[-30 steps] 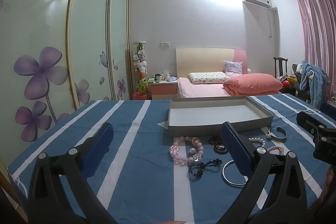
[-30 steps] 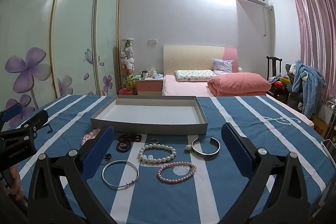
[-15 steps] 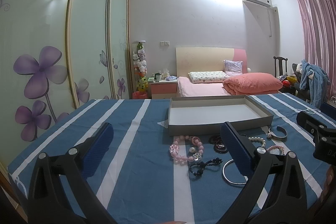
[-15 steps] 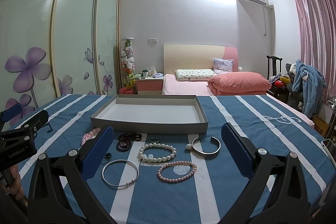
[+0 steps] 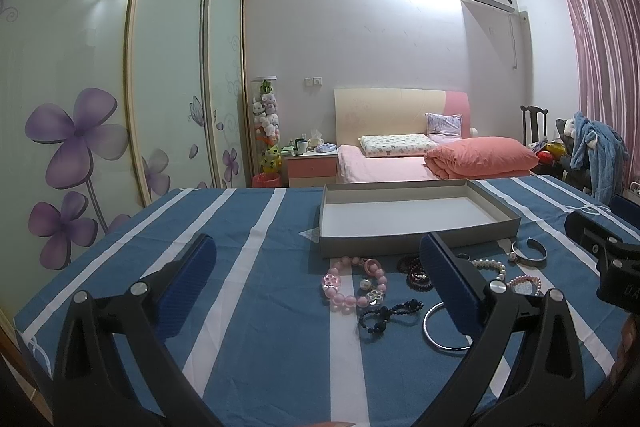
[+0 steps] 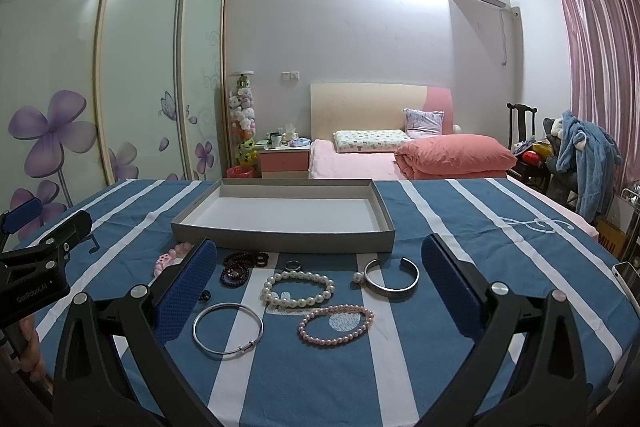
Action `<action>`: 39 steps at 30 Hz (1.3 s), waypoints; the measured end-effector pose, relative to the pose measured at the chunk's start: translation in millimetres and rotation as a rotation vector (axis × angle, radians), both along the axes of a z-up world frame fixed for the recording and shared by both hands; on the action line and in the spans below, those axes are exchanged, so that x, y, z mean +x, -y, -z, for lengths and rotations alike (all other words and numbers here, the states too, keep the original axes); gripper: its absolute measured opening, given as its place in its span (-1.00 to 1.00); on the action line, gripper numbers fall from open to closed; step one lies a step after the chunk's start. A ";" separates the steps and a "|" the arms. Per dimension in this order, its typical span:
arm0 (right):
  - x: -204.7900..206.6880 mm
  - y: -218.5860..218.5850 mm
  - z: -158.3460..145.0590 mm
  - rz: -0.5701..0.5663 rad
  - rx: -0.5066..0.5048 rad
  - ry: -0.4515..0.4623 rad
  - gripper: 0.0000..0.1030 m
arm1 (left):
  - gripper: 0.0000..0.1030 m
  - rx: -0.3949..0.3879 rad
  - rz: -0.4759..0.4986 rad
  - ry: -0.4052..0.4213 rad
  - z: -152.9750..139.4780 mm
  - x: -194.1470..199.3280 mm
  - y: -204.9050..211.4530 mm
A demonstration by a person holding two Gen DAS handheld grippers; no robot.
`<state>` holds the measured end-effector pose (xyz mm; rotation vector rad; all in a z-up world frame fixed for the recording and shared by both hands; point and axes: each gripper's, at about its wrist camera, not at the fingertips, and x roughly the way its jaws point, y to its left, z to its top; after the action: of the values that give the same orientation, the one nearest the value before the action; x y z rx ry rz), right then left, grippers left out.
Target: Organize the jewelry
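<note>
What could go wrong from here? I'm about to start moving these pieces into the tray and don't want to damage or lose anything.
The small ring lies flat on the cloth and may slip from the wide pads of the open right gripper. The dark bead bracelets lie bunched together, so one could drag another along. The tray has a raised front wall; a low carry might catch the white pearl bracelet on it.

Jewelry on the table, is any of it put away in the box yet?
Not yet. The gray box holds nothing. Both grippers, left and right, are open with nothing between their fingers. Everything is left to do: the white pearl bracelet, pink pearl bracelet, silver bangle, silver cuff and pink bead bracelet lie on the striped cloth.
</note>
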<state>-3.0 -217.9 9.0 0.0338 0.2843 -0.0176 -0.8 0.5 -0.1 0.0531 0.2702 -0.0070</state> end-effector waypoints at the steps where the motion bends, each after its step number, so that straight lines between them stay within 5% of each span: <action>1: -0.9 -0.2 0.0 0.000 0.000 0.000 0.97 | 0.93 -0.001 -0.001 -0.002 0.0 1.2 0.6; 39: 1.8 3.2 3.9 -0.001 0.003 -0.009 0.97 | 0.93 0.002 -0.001 -0.007 0.0 1.0 0.5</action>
<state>-1.2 -221.1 5.1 0.0370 0.2931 -0.0166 0.3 0.0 -0.1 0.0546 0.2770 -0.0057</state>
